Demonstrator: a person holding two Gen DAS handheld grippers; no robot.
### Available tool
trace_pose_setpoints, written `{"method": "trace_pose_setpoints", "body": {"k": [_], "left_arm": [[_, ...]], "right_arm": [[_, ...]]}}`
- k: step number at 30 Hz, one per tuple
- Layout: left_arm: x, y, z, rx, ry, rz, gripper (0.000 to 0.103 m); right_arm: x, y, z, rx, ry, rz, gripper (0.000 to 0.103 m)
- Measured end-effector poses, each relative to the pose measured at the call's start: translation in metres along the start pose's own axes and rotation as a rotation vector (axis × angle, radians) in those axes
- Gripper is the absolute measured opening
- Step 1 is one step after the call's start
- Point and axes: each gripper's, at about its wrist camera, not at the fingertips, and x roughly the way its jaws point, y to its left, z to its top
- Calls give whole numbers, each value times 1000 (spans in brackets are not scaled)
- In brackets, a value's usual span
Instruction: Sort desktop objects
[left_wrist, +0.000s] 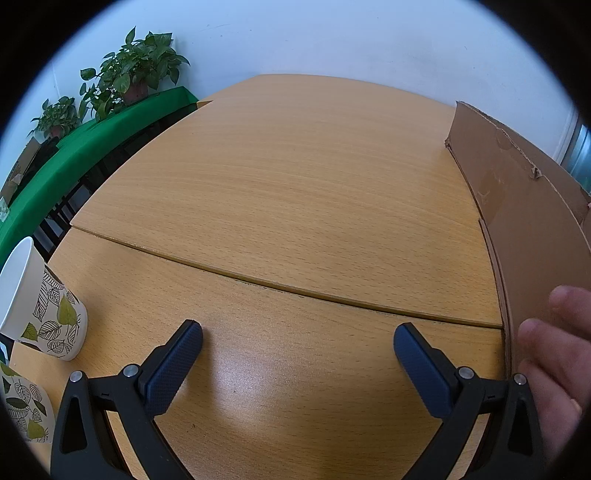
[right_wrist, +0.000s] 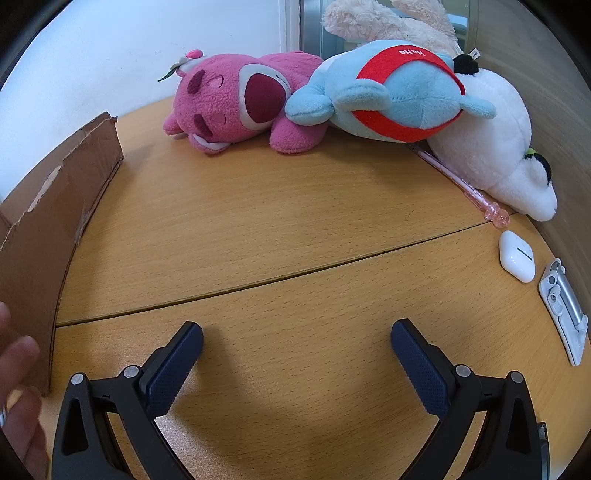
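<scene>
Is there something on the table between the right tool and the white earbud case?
Nothing visible. The right tool is open over bare table, and the white earbud case lies forward to its right with clear wood between.

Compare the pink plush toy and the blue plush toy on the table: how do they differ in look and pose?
The pink plush toy is fuzzy and one colour; the blue plush toy is smoother, with a red band. The pink one lies directly on the table, face toward the camera; the blue one leans on the pink one and the white plush toy. Both lie on their sides at the far edge.
</scene>
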Motion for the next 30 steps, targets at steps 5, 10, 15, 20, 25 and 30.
{"method": "trace_pose_setpoints", "body": {"k": [5, 10, 15, 20, 25, 30], "left_arm": [[0, 0, 0, -2, 0, 1, 103], [0, 0, 0, -3, 0, 2, 103], [0, -1, 0, -5, 0, 4, 103], [0, -1, 0, -7, 0, 5, 103], [0, -1, 0, -9, 0, 7, 103], [0, -1, 0, -12, 0, 9, 103]], "right_arm": [[0, 0, 0, 0, 0, 0, 103], [0, 0, 1, 0, 0, -1, 103], [1, 0, 1, 0, 1, -1, 103], [0, 0, 1, 0, 1, -1, 103], [1, 0, 2, 0, 1, -2, 103], [1, 0, 2, 0, 1, -2, 103]]}}
